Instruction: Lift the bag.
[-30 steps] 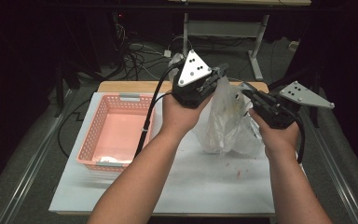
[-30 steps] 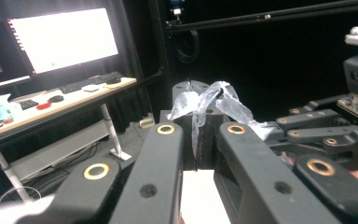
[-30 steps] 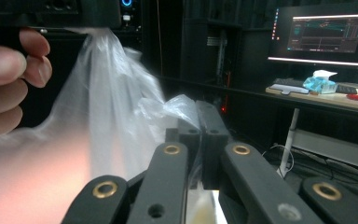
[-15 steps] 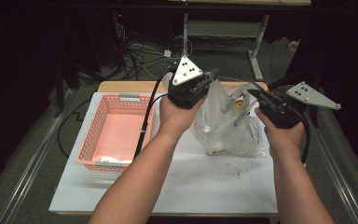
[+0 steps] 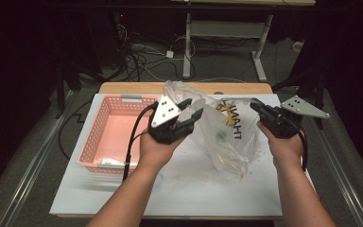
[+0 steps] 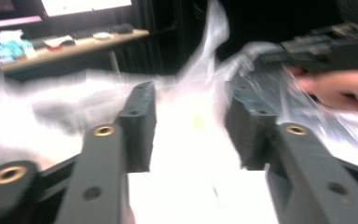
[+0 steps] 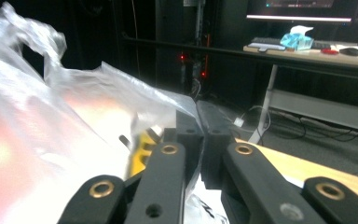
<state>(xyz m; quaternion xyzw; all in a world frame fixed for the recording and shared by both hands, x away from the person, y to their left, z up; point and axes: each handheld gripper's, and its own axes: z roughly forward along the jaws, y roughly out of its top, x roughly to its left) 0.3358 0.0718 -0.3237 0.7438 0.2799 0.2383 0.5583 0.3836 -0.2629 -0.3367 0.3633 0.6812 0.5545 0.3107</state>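
A clear plastic bag (image 5: 222, 137) with yellow and black print hangs above the white mat, and a small green item shows inside it. My right gripper (image 5: 254, 101) is shut on the bag's right upper edge; in the right gripper view its jaws (image 7: 200, 109) pinch the film (image 7: 51, 116). My left gripper (image 5: 193, 108) stands open at the bag's left side. In the left gripper view its jaws (image 6: 191, 100) are wide apart, with blurred film (image 6: 205, 56) beyond them and the other hand (image 6: 335, 88) at the right.
A pink slotted basket (image 5: 87, 146) sits on the left of the white mat (image 5: 194, 194). A wooden table edge (image 5: 137, 88) runs behind. Cables and desk legs lie on the dark floor beyond.
My left gripper has dropped lower and toward me, and its jaws now stand apart beside the bag. The right gripper drew to the right, stretching the bag wider.
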